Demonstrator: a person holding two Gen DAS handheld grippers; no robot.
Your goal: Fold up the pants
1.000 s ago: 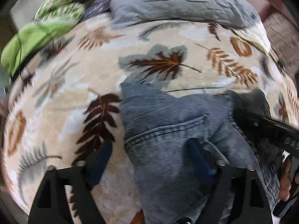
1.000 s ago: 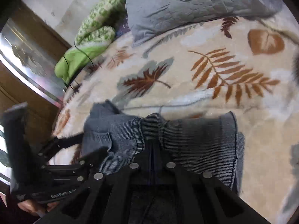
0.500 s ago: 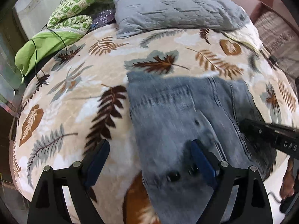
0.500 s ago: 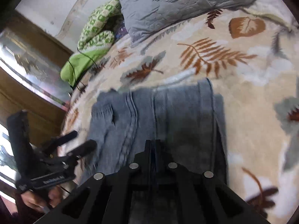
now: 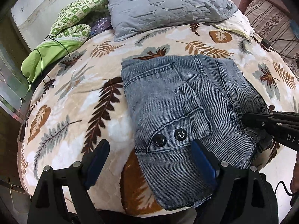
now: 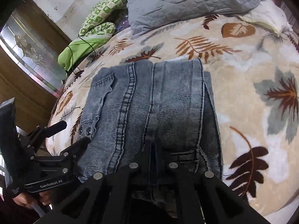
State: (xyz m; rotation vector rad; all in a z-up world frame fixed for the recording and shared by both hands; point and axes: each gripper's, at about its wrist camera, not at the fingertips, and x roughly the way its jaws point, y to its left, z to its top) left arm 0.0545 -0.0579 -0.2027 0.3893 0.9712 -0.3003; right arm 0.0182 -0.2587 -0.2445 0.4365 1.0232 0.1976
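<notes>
Blue-grey denim pants [image 5: 177, 102] lie folded in a flat rectangle on the leaf-print blanket [image 5: 74, 112], two black buttons [image 5: 169, 137] facing up near the front. My left gripper [image 5: 149, 145] is open, its blue pads wide apart just above the pants' near left corner, with nothing gripped. In the right wrist view the pants [image 6: 158, 102] fill the middle and the left gripper [image 6: 75, 132] hovers at their left edge. My right gripper [image 6: 153, 144] is shut, its tips over the near right part of the pants; I see no cloth pinched. From the left wrist view the right gripper [image 5: 244, 119] comes in from the right.
A grey quilted pillow [image 5: 164, 5] lies at the far side of the bed. Green patterned bedding [image 5: 56, 50] with a black cable over it lies at the far left. A striped cushion [image 5: 271, 22] is at the far right, a wooden cabinet with glass [image 6: 28, 56] to the left.
Both grippers have drawn back toward the bed's near edge and slightly up. The pants, bunched under the grippers a second ago, now lie flat and folded.
</notes>
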